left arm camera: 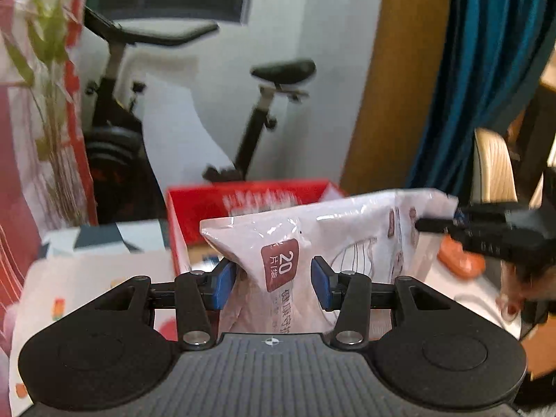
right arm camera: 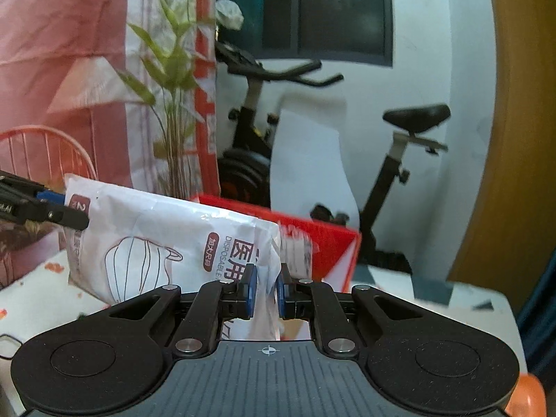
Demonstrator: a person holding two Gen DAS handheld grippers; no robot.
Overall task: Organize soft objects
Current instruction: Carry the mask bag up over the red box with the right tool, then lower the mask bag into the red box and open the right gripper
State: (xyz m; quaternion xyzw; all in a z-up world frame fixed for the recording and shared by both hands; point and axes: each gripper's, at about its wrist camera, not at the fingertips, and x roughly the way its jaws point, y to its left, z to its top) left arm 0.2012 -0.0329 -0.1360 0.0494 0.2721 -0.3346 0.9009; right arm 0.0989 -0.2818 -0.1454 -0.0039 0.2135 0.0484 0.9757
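Item: mask packet [left arm camera: 312, 243], soft, held above counter [left arm camera: 104, 271]. Left tongs [left arm camera: 274, 283] grip one end; right tongs [right arm camera: 267, 290] pinch the other. Step: carrying. Next: lower into red box [right arm camera: 326, 239].

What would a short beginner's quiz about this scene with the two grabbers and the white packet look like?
1. True or false: the face mask packet is held at both ends by the left gripper and the right gripper.
2. What colour is the open box behind the packet? A blue, B red, C green.
3. Fill in: against the far wall stands an exercise ____.

Key: 1 true; 2 B; 3 bike.
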